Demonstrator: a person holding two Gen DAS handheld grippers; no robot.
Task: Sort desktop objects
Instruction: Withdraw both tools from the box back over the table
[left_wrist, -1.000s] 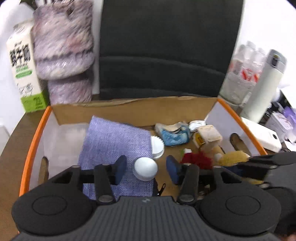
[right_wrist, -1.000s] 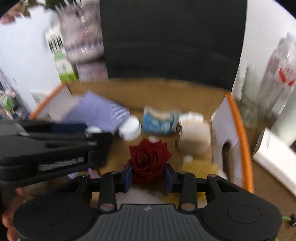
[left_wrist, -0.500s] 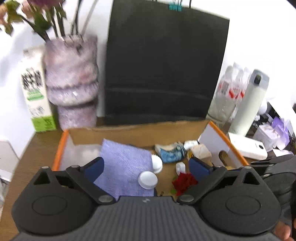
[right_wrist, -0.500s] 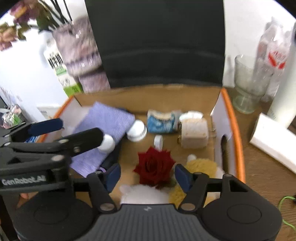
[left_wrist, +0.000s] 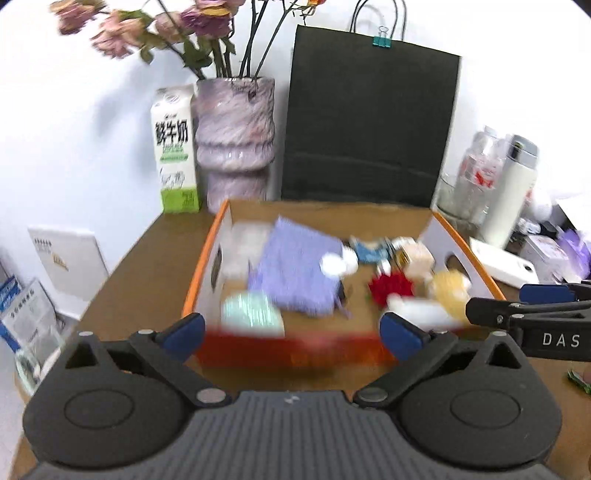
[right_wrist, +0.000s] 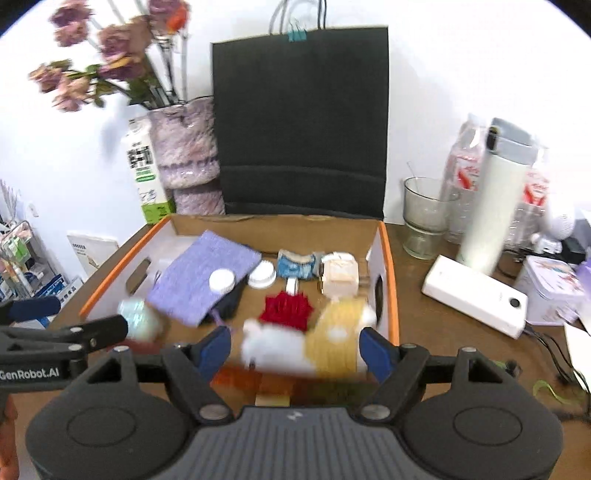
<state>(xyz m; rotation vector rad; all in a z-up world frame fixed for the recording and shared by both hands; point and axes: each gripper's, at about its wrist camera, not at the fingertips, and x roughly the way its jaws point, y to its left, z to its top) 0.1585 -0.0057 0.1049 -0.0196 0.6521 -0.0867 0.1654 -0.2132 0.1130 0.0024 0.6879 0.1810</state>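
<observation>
Desktop objects fill an orange-rimmed box (right_wrist: 390, 280) on the brown desk (right_wrist: 436, 328) (white wall behind); left gripper (left_wrist: 291, 334) wide open, right gripper (right_wrist: 295, 349) opening, both empty.

A brown wooden bench (right_wrist: 424, 295) carries everything here. At its middle sits an open cardboard box with an orange rim (right_wrist: 394, 280). Behind the box a black paper bag (right_wrist: 301, 122) stands upright, with a mottled purple vase of dried flowers (right_wrist: 186, 155) to its left and a green-and-white milk carton (right_wrist: 146, 173) beside the vase. To the right of the box stand a clear glass (right_wrist: 424, 218), a white flask (right_wrist: 493, 199) and what look like plastic bottles (right_wrist: 461, 162) behind it, though they are blurred. A flat white device (right_wrist: 476, 295) lies nearer the front, just beside a patterned tin (right_wrist: 552, 288). Dark cables (right_wrist: 554, 350) trail along the right edge
</observation>
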